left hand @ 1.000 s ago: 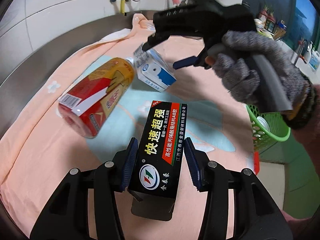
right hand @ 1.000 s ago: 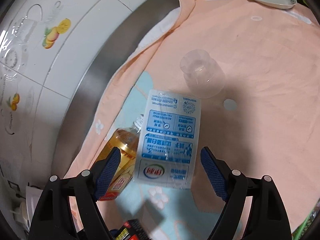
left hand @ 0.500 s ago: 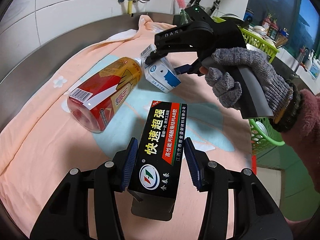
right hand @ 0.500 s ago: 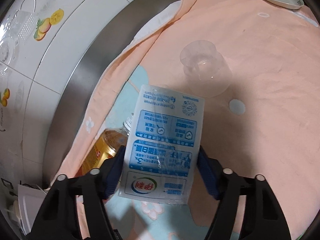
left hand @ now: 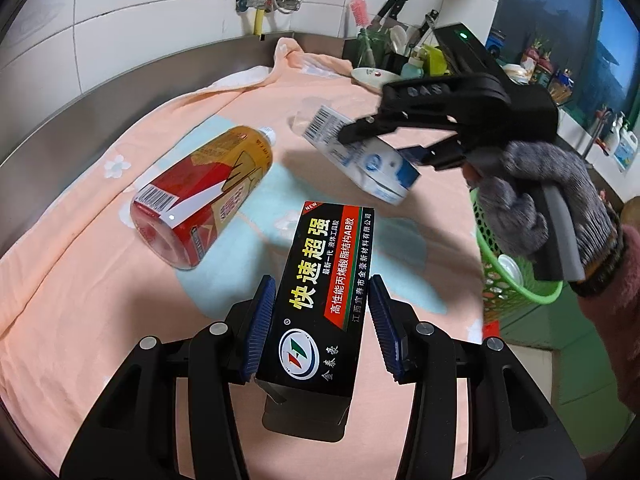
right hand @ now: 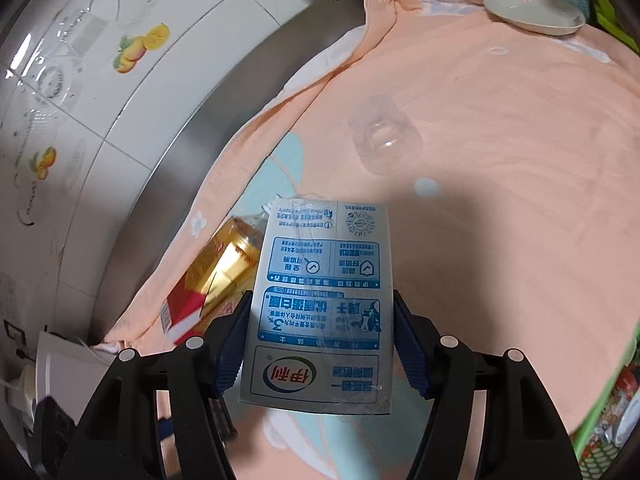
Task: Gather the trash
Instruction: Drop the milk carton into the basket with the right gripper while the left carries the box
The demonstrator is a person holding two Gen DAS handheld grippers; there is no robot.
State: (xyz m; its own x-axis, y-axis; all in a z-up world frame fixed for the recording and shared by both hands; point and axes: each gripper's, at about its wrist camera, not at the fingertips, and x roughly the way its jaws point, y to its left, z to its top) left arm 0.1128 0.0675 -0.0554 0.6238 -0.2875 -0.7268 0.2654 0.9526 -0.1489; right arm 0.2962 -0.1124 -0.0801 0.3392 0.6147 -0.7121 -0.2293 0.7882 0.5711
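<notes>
1. Carton: milk carton, blue and white print. A second ago it lay on the cloth between open pads; now it hangs lifted off the cloth, long axis pointing away from the right gripper. The pick-up appears done; carrying to the basket is judged the next step.
2. Right gripper: pads pressed to both long sides of the carton near its lower end, narrow. In the left view the gloved hand has drawn it rightward, toward the basket.
3. Box: black glue box, yellow lettering, clamped between the pads of the left gripper, unchanged from a second ago; its far end projects well forward. The near flap hangs open below.
4. Bottle: red and yellow label, on its side on the cloth, left of the box, apart from both tools. Not yet collected.
5. Cup: clear plastic, on the cloth beyond the carton, untouched.
6. Basket: green mesh, off the counter edge at right, below the gloved hand; some items already inside.
7. Plate: white, at the far end of the cloth.
</notes>
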